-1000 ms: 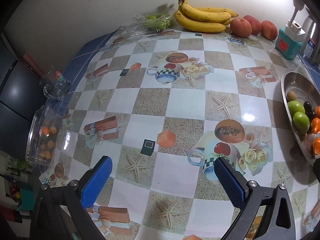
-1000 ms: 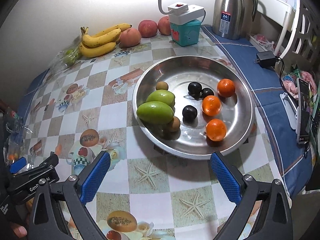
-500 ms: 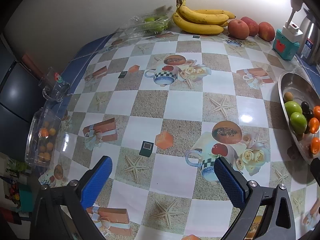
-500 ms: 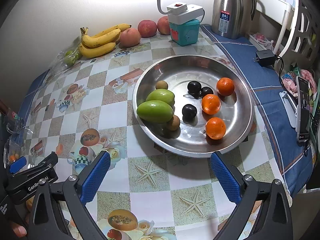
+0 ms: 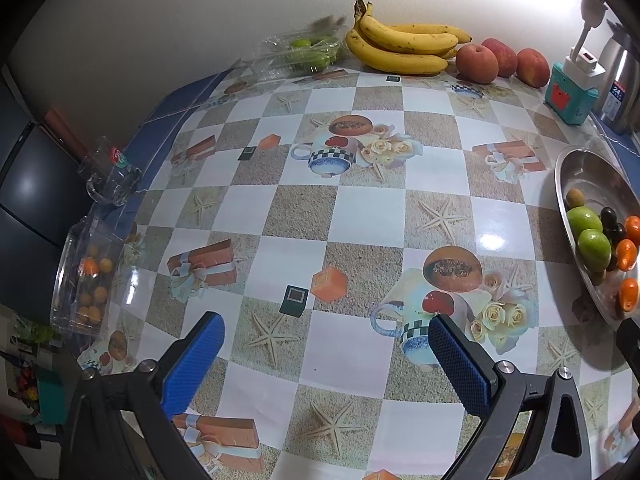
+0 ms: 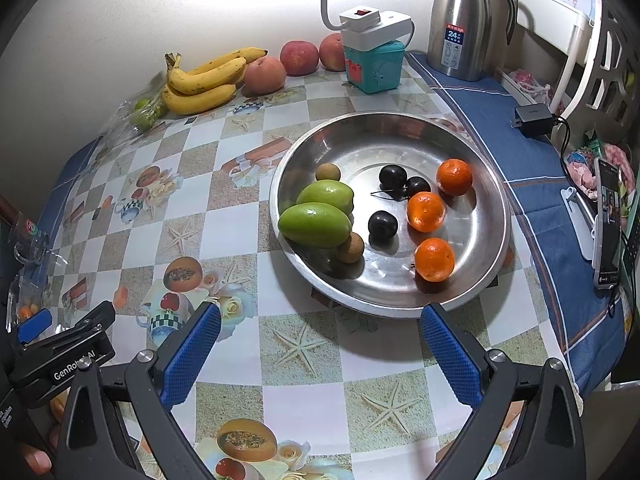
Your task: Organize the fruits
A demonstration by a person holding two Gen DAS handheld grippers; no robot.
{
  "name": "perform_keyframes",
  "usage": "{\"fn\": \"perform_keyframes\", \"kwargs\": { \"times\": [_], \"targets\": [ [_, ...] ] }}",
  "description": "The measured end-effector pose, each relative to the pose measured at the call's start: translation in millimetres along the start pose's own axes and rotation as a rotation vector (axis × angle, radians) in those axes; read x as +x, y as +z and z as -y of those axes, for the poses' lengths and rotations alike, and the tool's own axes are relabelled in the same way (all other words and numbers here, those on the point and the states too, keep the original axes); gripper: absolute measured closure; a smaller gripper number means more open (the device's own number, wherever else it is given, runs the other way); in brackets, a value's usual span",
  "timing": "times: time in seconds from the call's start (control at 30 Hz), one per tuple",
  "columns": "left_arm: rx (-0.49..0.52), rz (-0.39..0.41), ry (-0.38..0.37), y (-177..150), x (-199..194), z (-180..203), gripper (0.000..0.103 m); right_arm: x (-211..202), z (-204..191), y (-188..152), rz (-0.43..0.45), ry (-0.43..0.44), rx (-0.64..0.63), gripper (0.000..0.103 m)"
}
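left hand-held gripper (image 5: 326, 346): spread, empty, hovering left of steel bowl (image 6: 400, 132)
right hand-held gripper (image 6: 320, 334): spread, empty, facing bowl
fruit: some in bowl; bananas (image 6: 200, 82) behind it, unsorted

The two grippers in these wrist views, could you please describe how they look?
Both the left gripper and right gripper have black angular frames with silver bolts and blue textured finger pads. White "GenRob" lettering marks the left one's body.
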State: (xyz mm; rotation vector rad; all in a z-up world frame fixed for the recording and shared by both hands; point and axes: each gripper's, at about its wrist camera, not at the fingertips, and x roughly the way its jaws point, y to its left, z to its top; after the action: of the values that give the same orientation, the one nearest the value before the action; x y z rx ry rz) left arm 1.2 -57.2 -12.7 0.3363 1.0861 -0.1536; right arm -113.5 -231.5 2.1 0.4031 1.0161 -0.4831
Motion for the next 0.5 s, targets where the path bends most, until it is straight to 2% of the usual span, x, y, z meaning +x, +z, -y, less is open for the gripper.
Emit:
{"fn": "perform_keyframes", "kwargs": {
  "times": [0.27, 0.5],
  "targets": [
    [-0.02, 0.009, -0.008, 1.8, -2.8, -3.4, 0.0, 0.4, -0.6, -0.2, -0.001, -0.001, 0.0, 0.003],
    [-0.068, 0.058, -0.046, 5.1, -12.6, -9.9, 0.0, 0.3, -1.4, -0.1, -0.002, -0.002, 0.0, 0.003]
  ]
}}
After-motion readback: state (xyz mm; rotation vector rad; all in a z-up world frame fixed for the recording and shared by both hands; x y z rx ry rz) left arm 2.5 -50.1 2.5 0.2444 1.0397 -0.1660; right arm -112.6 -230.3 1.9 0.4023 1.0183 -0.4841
